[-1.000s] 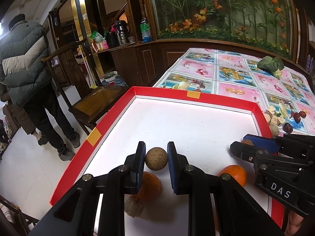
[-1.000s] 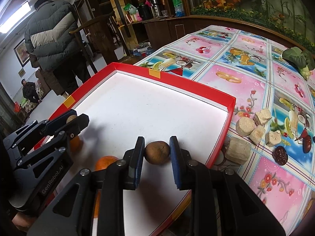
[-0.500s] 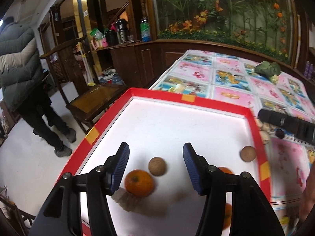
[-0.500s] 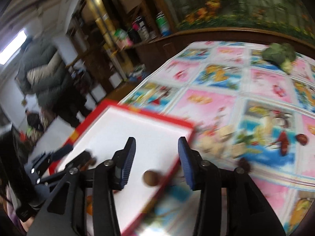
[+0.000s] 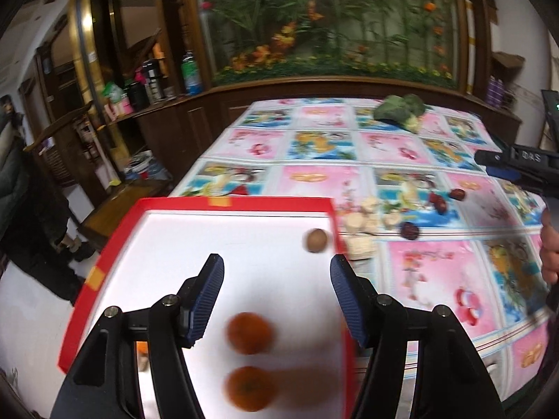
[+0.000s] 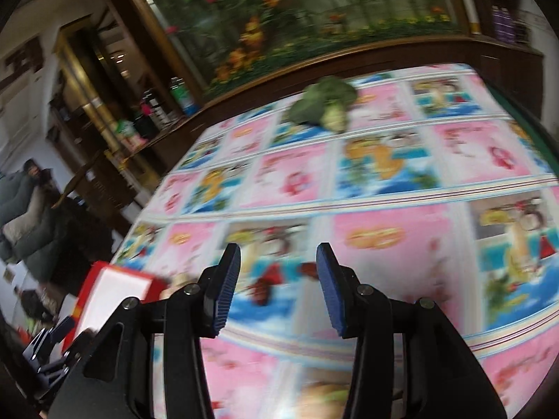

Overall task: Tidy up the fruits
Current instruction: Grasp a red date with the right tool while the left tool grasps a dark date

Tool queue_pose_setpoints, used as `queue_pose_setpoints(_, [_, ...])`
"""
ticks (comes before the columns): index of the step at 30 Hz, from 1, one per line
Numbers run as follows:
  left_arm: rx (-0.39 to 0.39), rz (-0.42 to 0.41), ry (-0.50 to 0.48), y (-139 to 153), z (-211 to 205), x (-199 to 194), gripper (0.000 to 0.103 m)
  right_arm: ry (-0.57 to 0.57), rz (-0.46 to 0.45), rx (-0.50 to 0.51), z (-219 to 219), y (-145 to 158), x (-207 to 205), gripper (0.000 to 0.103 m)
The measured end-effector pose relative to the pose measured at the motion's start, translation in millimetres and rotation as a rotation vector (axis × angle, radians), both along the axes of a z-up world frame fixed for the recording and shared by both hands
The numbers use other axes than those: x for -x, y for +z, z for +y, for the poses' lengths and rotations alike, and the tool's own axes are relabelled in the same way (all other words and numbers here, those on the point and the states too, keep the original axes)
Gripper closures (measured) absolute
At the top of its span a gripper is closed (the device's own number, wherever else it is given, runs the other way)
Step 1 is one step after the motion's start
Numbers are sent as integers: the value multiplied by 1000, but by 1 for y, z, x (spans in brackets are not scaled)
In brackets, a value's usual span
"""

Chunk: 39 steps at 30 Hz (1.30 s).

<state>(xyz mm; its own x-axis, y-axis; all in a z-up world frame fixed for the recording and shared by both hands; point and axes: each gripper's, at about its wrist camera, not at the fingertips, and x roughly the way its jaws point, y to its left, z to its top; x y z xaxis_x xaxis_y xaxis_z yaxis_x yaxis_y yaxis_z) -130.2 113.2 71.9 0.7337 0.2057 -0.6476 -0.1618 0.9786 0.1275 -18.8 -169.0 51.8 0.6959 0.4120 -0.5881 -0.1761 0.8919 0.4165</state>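
A red-rimmed white tray lies at the table's near left. In it sit two oranges and a brown round fruit by the right rim. My left gripper hangs open above the tray, nothing between its fingers. Dark red dates and pale cut chunks lie on the cloth right of the tray. My right gripper is open over the patterned cloth, with blurred red dates just ahead; it also shows at the left wrist view's right edge. The tray corner is at lower left.
A green leafy vegetable rests at the table's far side. A dark wooden cabinet with bottles runs behind. A wooden chair and a person in a padded jacket stand left of the table. A hand shows at right.
Both grippers let go of their brown fruits in the tray and opened. The right gripper swung right, out over the cloth toward the dates. The left gripper pulled back and turned right.
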Motion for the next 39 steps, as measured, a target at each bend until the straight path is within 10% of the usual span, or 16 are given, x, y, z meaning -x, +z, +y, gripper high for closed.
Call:
queue_pose_setpoints(22, [86, 161, -176, -25, -59, -28, 40, 57, 78, 327, 32, -49, -28, 57])
queue_pose_setpoints(29, [120, 207, -177, -30, -65, -48, 40, 53, 59, 439, 35, -49, -31, 83])
queue_pose_setpoints(39, [194, 258, -137, -44, -80, -85, 40, -24, 116, 266, 8, -40, -37, 85])
